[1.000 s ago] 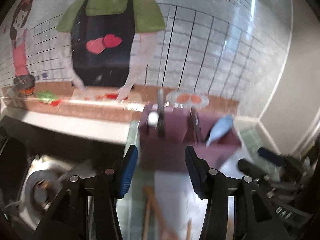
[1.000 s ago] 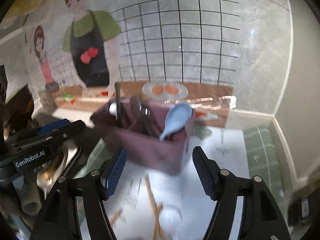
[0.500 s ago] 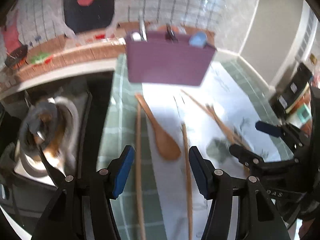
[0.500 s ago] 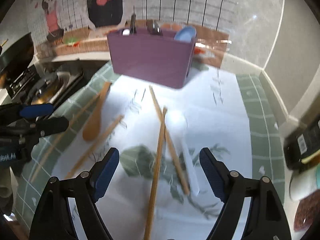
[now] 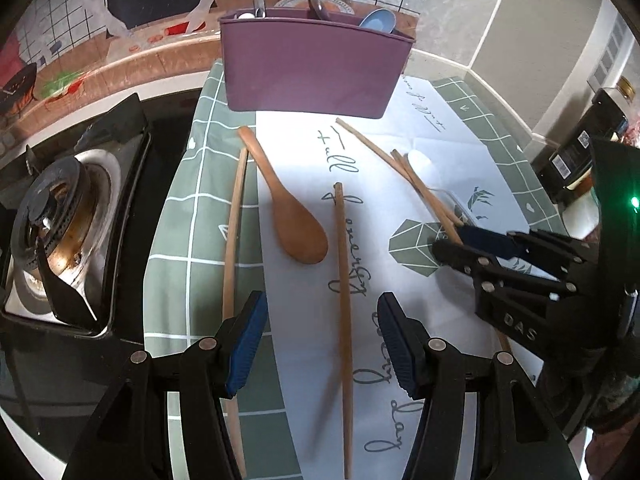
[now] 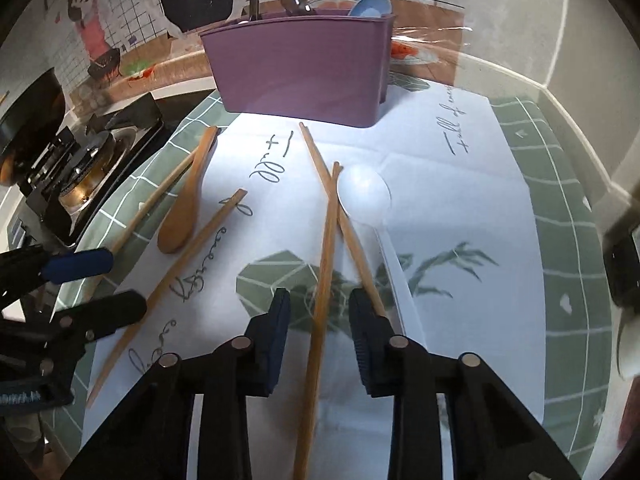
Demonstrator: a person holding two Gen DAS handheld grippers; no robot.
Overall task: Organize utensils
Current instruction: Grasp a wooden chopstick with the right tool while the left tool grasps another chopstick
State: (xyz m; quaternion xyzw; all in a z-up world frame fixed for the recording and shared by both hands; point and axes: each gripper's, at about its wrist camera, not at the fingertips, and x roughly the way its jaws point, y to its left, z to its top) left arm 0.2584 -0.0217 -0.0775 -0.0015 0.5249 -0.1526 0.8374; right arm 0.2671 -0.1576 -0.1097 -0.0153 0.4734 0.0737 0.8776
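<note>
A second ago both cameras faced the purple caddy (image 5: 316,76) and the tiled wall; we have since tipped both grippers down, and now look along the worktop (image 5: 496,136) at the loose utensils on the printed cloth (image 6: 460,208). The left gripper (image 5: 320,344) hangs released, its fingers (image 5: 246,344) wide apart, with one chopstick (image 5: 344,300) running between them and another long stick (image 5: 234,232) just outside the left finger; nothing is held. The wooden spoon (image 5: 296,216) lies just beyond, bowl toward us, handle pointing at the caddy. The right gripper (image 6: 318,332) has narrowed since half a second ago: its fingers (image 6: 280,328) now stand close on either side of a chopstick (image 6: 326,248), though a gap shows on each side, so we judge it not yet clenched. A second chopstick (image 6: 352,236) crosses that one and passes beside the right finger, near the white spoon (image 6: 364,196), whose handle runs toward us. The caddy stands at the far end of the cloth, already holding a blue spoon (image 6: 370,6) and some dark-handled pieces. We judge that the picking has begun with the right-hand chopstick; five or so pieces are still to go in.
</note>
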